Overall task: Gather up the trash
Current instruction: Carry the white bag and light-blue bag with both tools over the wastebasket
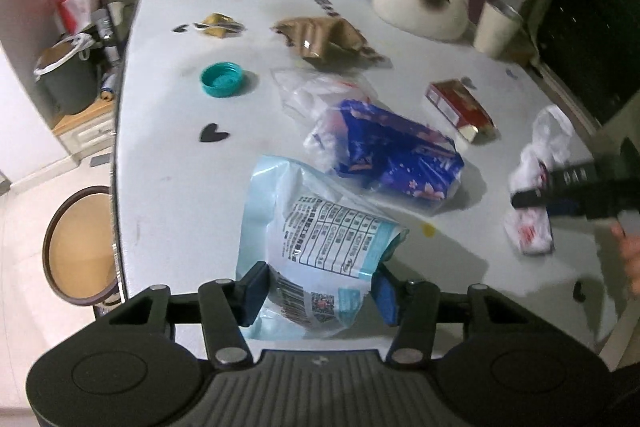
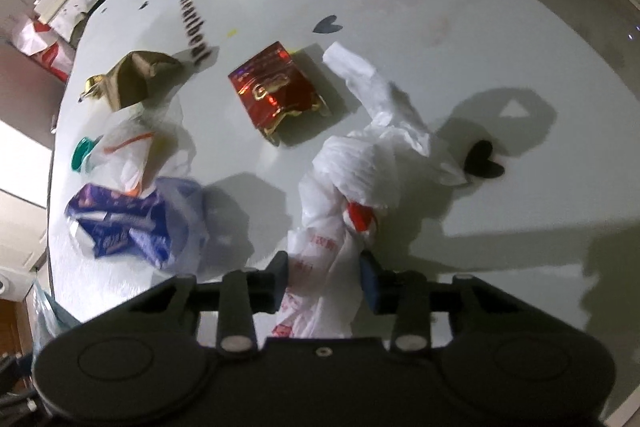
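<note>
Left wrist view: the left gripper has its fingers spread on either side of the lower end of a pale blue pouch. The pouch lies on the white table with its long axis running away from the gripper, up toward a blue wrapper. The pads flank the pouch's printed end closely, but whether they press it cannot be told.

Right wrist view: the right gripper straddles a white plastic bag. The bag's twisted neck passes between the fingers, and its bulk extends forward and to the right. The fingers are partly closed about the neck; a firm grip seems likely but cannot be confirmed.

Other trash is well apart from both grippers: a red packet, a brown wrapper, a teal cap and a clear bag.

Judgement: each gripper is already aligned across the narrow width of its own item, so the next move calls for closing and lifting, not reorienting. The left is nearer the blue wrapper, the right nearer the red packet.
</note>
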Demonstrator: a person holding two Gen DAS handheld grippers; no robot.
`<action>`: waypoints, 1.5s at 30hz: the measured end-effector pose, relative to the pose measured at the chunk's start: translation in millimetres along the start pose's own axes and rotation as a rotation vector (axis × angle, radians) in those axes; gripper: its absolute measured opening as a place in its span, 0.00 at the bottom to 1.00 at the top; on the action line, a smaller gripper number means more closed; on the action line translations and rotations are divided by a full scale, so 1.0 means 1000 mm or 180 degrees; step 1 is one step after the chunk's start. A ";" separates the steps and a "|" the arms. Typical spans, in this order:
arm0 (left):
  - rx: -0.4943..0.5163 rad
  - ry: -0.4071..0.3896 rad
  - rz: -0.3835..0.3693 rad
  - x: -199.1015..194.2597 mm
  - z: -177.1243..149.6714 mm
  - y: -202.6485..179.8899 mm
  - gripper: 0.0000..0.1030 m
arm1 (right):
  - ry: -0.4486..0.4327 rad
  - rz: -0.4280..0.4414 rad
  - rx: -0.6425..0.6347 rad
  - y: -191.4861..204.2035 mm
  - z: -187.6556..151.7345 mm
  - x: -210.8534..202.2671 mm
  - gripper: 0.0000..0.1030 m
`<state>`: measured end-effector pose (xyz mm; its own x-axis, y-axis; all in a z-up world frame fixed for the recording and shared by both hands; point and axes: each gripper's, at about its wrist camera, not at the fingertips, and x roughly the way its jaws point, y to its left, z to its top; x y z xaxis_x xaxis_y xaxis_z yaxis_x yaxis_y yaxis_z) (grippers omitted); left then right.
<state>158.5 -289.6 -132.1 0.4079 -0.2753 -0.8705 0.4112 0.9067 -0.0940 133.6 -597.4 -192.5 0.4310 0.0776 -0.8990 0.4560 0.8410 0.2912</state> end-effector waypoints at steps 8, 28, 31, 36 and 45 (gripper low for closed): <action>-0.0226 -0.0305 0.0150 -0.033 -0.002 0.001 0.53 | -0.0323 0.0090 -0.0454 0.018 -0.018 -0.045 0.33; -0.0786 -0.0818 0.0405 -0.106 0.002 0.010 0.53 | -0.0709 0.0709 -0.1366 0.102 -0.032 -0.110 0.33; -0.0861 -0.0819 0.0444 -0.110 0.000 0.020 0.53 | -0.0685 0.0726 -0.1441 0.112 -0.034 -0.109 0.34; -0.0954 -0.0805 0.0474 -0.112 -0.003 0.044 0.53 | -0.0639 0.0704 -0.1501 0.132 -0.039 -0.103 0.34; -0.1022 -0.0794 0.0471 -0.113 -0.003 0.113 0.53 | -0.0638 0.0589 -0.1532 0.188 -0.051 -0.091 0.34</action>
<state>155.8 -155.0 -45.6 0.6441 -0.1680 -0.7463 0.0750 0.9848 -0.1569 140.4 -418.6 -72.2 0.6315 0.1835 -0.7534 -0.0287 0.9765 0.2137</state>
